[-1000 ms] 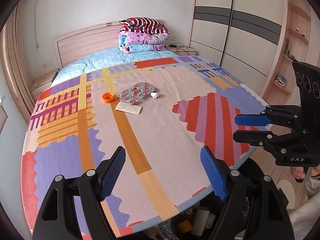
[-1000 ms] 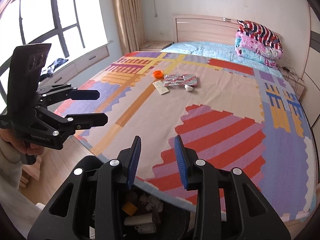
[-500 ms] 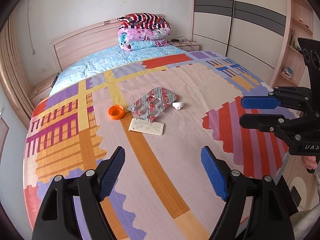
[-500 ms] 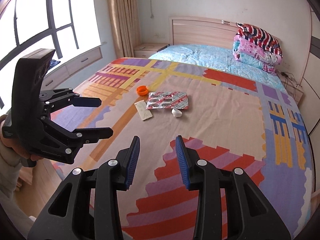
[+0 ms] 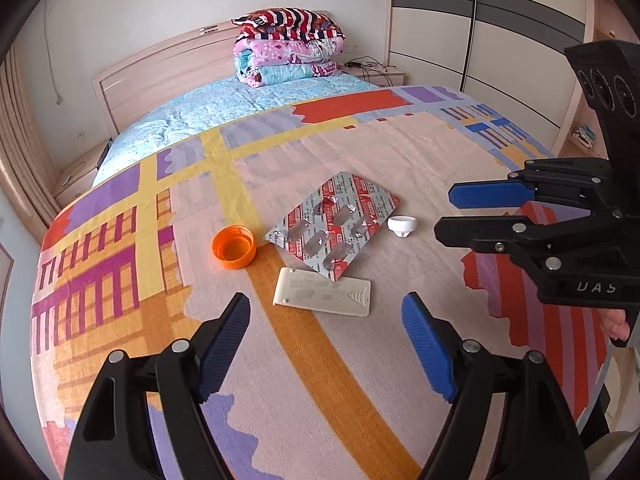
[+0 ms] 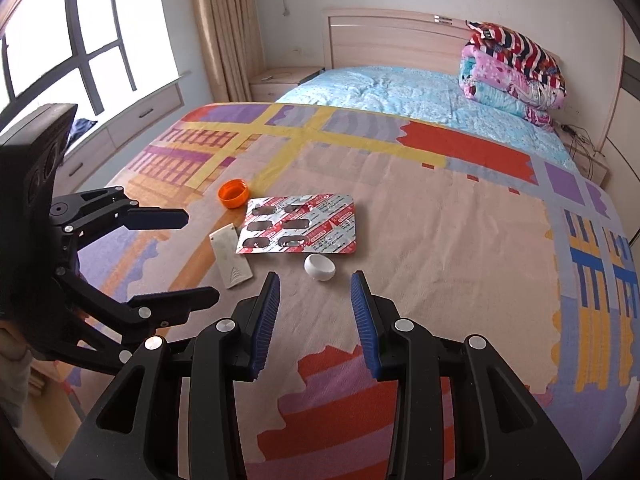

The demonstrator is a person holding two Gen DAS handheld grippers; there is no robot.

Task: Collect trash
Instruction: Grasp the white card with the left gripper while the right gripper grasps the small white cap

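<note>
Four pieces of trash lie together on the patterned blanket: an orange bottle cap, a red and silver blister pack, a small white cap and a flat white plastic piece. My left gripper hovers wide open just short of the white plastic piece, holding nothing. My right gripper is open with a narrower gap, empty, just short of the small white cap. Each gripper also shows in the other's view: right gripper, left gripper.
Folded quilts are stacked at the headboard. A wardrobe stands to the right of the bed. A window, a curtain and a nightstand are to its left. A person's hand holds the right gripper.
Both grippers have come forward over the bed and slightly down, so the trash now lies close before them. The bin at the foot of the bed has left view. The jaws look unchanged.
</note>
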